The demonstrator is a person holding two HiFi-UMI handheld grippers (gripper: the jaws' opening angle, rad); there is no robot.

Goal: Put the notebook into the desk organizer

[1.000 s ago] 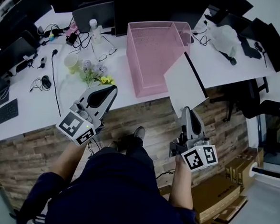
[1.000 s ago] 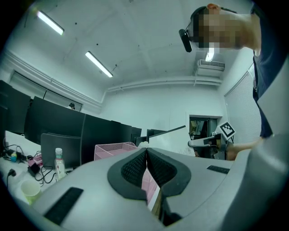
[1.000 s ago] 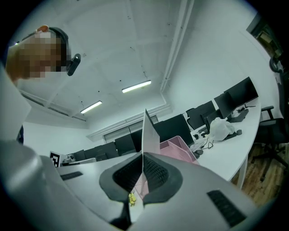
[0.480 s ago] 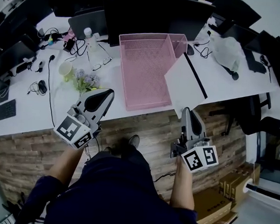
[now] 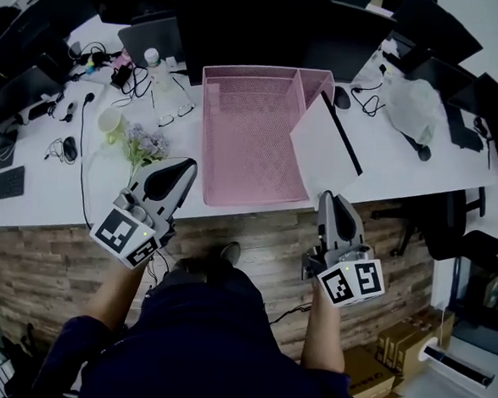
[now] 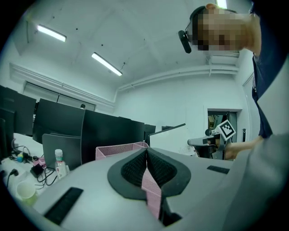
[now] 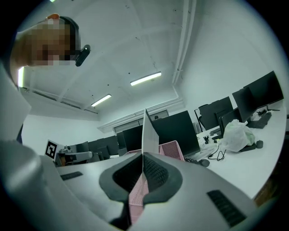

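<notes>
The right gripper (image 5: pixel 329 199) pinches the near edge of the white, black-spined notebook (image 5: pixel 322 145). The notebook is held in the air at the right side of the pink mesh desk organizer (image 5: pixel 244 142) and overlaps its narrow right compartment in the head view. By the organizer's front-left corner, the left gripper (image 5: pixel 186 167) has its jaws pressed together with nothing between them. The label on the water bottle (image 5: pixel 154 62), left of the organizer's back corner, is too small to read.
</notes>
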